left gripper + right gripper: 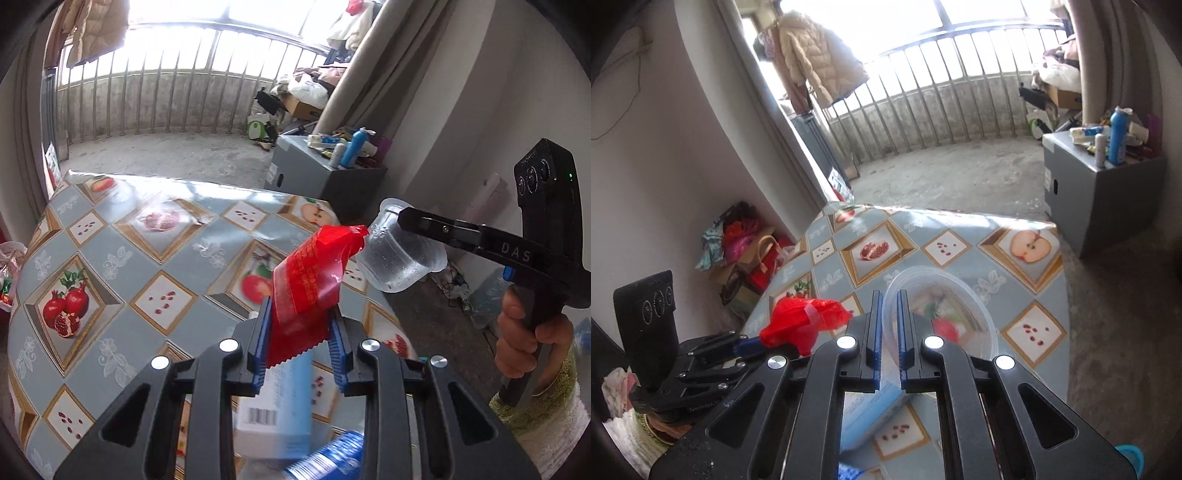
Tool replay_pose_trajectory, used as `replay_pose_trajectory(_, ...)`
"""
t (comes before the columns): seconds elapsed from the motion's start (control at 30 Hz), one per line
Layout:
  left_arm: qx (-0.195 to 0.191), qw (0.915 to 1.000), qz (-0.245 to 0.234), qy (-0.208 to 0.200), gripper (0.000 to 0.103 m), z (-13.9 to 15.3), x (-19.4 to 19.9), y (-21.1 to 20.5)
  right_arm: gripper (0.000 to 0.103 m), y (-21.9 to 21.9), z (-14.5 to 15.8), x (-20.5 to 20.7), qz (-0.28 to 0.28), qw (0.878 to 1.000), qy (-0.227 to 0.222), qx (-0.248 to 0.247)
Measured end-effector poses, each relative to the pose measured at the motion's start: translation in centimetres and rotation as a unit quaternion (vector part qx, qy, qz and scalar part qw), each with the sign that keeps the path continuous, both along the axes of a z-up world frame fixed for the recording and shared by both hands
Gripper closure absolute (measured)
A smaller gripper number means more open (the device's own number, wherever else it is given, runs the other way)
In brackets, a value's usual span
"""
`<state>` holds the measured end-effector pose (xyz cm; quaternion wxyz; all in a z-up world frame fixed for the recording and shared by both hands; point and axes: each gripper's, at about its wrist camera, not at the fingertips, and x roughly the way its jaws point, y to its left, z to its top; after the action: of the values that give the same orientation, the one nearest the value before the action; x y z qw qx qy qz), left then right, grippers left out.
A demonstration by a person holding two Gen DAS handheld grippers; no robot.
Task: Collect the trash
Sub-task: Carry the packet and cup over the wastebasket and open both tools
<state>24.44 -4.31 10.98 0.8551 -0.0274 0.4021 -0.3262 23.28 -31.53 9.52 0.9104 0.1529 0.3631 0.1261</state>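
Note:
My left gripper [300, 334] is shut on a red snack wrapper [314, 273], held upright above the fruit-patterned table [110, 236]. The wrapper's top touches a clear plastic cup [400, 254] held by my right gripper [408, 218] at the right. In the right wrist view, my right gripper [889, 332] is shut on the rim of the clear cup [945, 314], above the table [960, 236]. The left gripper [753, 345] with the red wrapper [805, 319] shows at lower left.
A light blue box with a barcode [277, 410] and a blue-white packet [332, 458] lie on the table's near edge below the left gripper. A grey cabinet [1100, 184] with bottles stands at far right. Bags [746, 251] sit on the floor left of the table.

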Motion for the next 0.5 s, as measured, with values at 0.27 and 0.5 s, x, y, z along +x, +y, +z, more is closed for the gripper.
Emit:
replay_pose_trajectory(0.27,-0.025,0.9906,-0.134,0.007,0.076,1.8,-8.8,-8.8,0.097,-8.0,0.5,-15.0,-0.146,0.989,-0.013,0.031)
replay_pose_trajectory(0.5,0.018,0.9654,-0.258,0.036,0.076,-0.9,-15.8,-19.6,0.097,-17.0,-5.7,-26.2,-0.307,0.947,0.037,0.084)
